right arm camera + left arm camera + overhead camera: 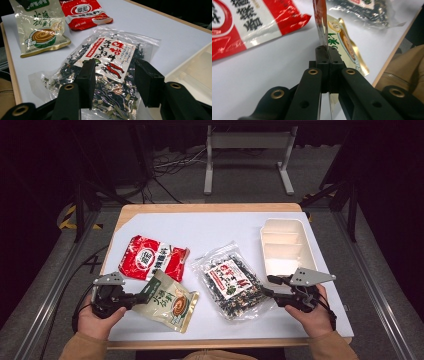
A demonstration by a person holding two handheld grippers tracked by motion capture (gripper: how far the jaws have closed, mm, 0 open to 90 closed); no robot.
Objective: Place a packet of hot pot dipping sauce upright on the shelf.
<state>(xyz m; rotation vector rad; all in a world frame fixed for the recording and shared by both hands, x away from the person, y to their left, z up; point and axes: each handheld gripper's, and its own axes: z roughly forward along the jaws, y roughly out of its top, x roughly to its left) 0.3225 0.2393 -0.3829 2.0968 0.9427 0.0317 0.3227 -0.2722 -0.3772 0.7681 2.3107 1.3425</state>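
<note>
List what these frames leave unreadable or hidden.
- Beige pouch: left gripper view shows its pinched edge end-on; the left gripper covers the rest.
- Seaweed bag: right gripper view, its near end is behind the right gripper; contact with the pads is unclear.
- Tray: cut off by the right gripper view's edge; glare in the high view washes out its inside.

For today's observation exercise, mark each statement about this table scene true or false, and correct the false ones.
1. The left gripper is shut on the beige-green packet. True.
2. The right gripper is clamped on the red packet. False: its jaws stand open over the clear bag of dark dried bits.
3. The white tray holds all three packets. False: they lie on the table.
4. The red packet lies farther from the person than the beige-green packet. True.
</note>
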